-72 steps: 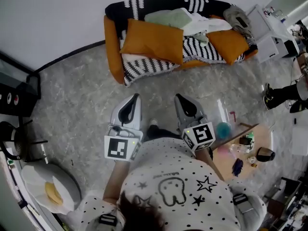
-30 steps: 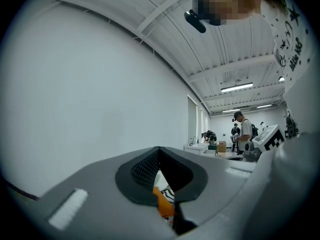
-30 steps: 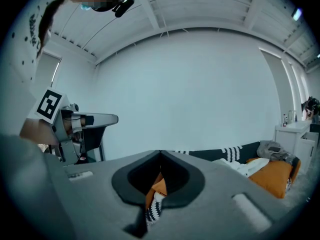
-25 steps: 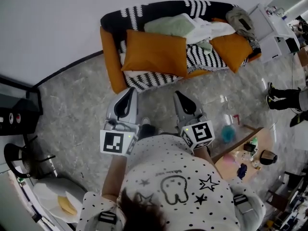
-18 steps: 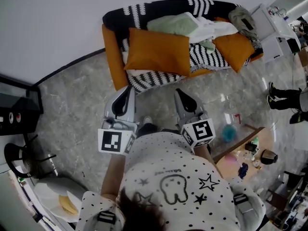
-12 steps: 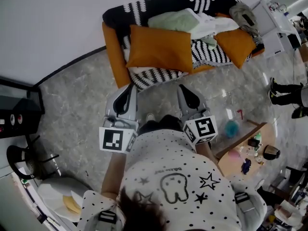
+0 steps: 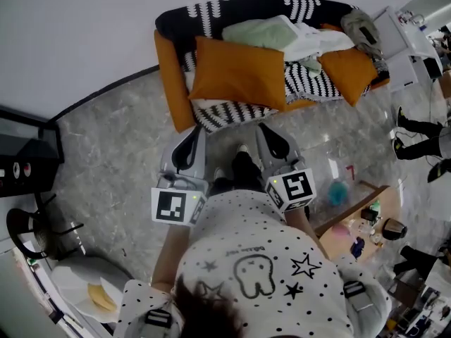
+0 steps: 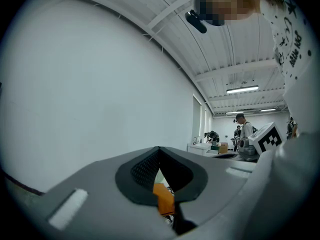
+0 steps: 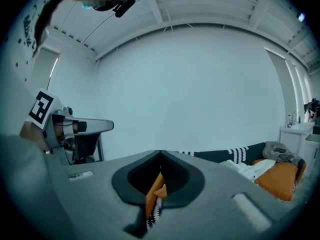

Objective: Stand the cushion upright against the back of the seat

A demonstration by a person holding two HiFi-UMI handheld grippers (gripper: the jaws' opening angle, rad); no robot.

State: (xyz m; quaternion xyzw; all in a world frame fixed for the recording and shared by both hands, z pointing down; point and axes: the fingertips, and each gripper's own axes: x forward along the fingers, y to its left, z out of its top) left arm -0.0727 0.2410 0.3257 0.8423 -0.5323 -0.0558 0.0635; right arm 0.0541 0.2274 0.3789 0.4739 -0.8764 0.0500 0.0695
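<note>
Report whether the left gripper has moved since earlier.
Yes: the left gripper has come closer to the sofa, nearly reaching its front edge.

I hold both grippers in front of my body, side by side and a little apart, both pointing forward and about level. The left gripper (image 7: 195,134) has its jaws closed together at the tips, and nothing is held between them. The right gripper (image 7: 266,131) looks the same: jaws together, nothing gripped. My left forearm (image 7: 169,248) reaches forward behind its gripper.
</note>
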